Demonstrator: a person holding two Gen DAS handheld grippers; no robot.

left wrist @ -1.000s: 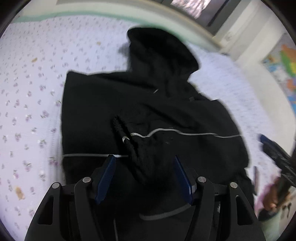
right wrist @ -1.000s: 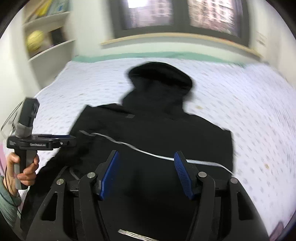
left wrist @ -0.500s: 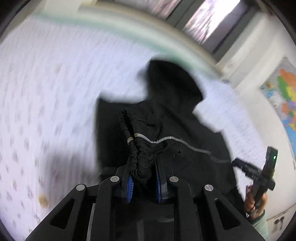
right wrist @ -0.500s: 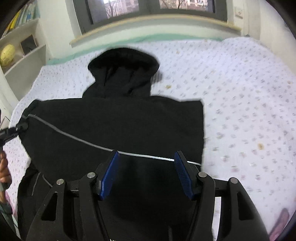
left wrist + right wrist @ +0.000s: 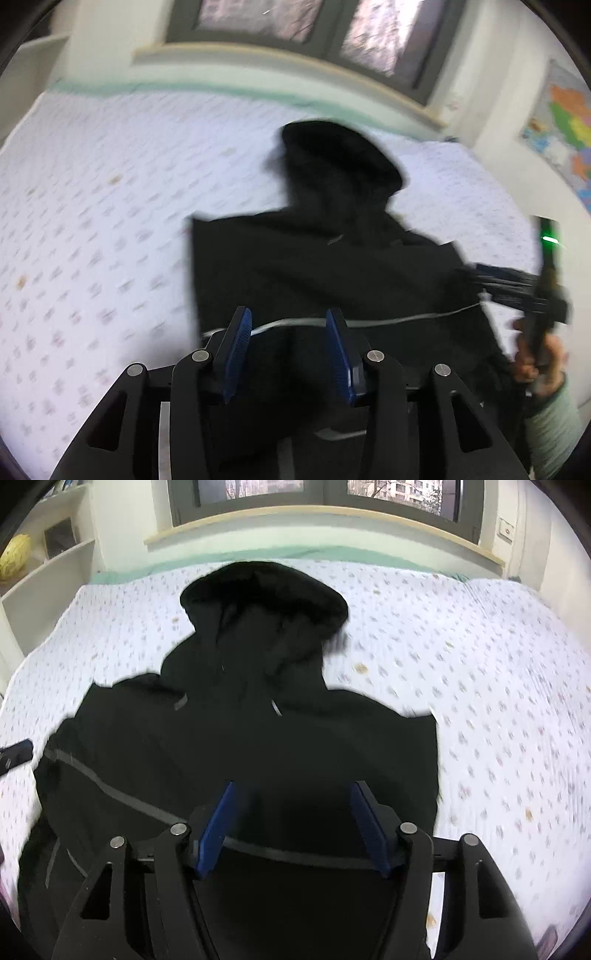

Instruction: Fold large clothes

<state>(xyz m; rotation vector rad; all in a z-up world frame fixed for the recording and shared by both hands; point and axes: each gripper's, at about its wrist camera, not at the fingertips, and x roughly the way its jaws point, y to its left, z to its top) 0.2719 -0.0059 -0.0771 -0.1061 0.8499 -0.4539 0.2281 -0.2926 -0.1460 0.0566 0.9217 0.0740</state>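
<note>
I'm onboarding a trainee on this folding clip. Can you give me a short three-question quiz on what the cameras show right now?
1. True or false: the left tool grips the jacket.
2. Where does the hood point? A) toward the window B) toward the person
3. Fill in: the jacket lies on a ____.

Key: 1 false, its fingers stand apart with nothing between them; 2 A; 3 bed.

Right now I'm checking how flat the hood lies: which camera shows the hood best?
The right wrist view: the hood is sharp, near centre, its whole outline lying on the bed sheet. The left wrist view shows the hood too, but smaller and motion-blurred, its folds unreadable.
</note>
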